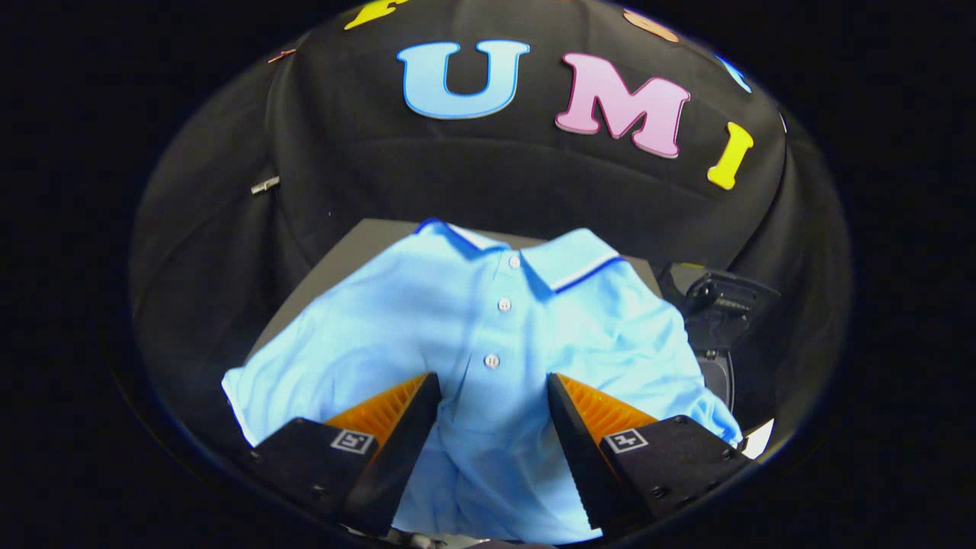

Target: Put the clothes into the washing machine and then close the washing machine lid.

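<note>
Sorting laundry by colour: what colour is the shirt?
Light blue shirt, seen in the gripper view under the open gripper.

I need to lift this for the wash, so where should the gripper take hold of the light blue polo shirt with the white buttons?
Grip the button placket of the light blue polo shirt, just below its lowest button. The shirt lies spread flat, front up, so come straight down from above. The open gripper already has a finger each side of that strip; pinching there should bunch the cloth into a fold.

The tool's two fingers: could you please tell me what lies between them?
In the gripper view, the light blue shirt lies between the open tool's fingers, its button strip running up the gap.
</note>
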Tool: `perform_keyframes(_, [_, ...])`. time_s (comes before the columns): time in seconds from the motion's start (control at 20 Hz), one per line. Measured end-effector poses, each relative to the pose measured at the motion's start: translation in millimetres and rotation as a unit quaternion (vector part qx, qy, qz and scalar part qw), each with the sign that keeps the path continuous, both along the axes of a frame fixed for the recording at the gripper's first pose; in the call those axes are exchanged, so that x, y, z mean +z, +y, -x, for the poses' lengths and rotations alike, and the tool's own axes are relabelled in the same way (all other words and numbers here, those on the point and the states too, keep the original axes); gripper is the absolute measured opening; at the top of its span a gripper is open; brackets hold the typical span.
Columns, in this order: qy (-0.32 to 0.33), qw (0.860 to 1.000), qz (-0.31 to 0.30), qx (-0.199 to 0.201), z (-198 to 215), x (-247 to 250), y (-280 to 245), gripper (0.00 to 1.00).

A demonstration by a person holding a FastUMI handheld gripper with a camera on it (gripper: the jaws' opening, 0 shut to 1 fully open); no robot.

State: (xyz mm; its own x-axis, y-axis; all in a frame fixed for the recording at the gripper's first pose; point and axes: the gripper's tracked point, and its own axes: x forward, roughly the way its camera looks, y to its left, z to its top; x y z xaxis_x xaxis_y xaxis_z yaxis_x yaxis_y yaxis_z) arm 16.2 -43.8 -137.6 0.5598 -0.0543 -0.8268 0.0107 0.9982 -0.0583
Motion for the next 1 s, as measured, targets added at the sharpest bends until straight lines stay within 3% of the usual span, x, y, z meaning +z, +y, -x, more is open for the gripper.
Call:
perform_keyframes(0.2, [0.021,0.999,-0.038,-0.031,-3,-11,-3,0.90])
perform_keyframes(0.3, [0.022,0.999,-0.031,-0.016,-4,-12,-4,0.89])
perform_keyframes(0.4, [0.024,0.999,-0.028,-0.011,-3,-12,-2,0.81])
perform_keyframes(0.45, [0.024,0.999,-0.025,-0.008,-2,-12,1,0.63])
perform_keyframes(0.5, [0.022,1.000,-0.020,-0.003,-3,-12,4,0.57])
perform_keyframes(0.55, [0.018,1.000,-0.013,0.005,-4,-10,3,0.40])
perform_keyframes(0.65, [0.008,1.000,0.013,0.027,-4,-8,-1,0.20])
perform_keyframes(0.8, [0.001,0.999,0.029,0.035,-9,-11,1,0.18])
perform_keyframes(0.85, [0.000,0.999,0.033,0.038,-6,-5,3,0.09])
perform_keyframes(1.0, [-0.017,0.998,0.044,0.048,-7,-4,2,0.09])
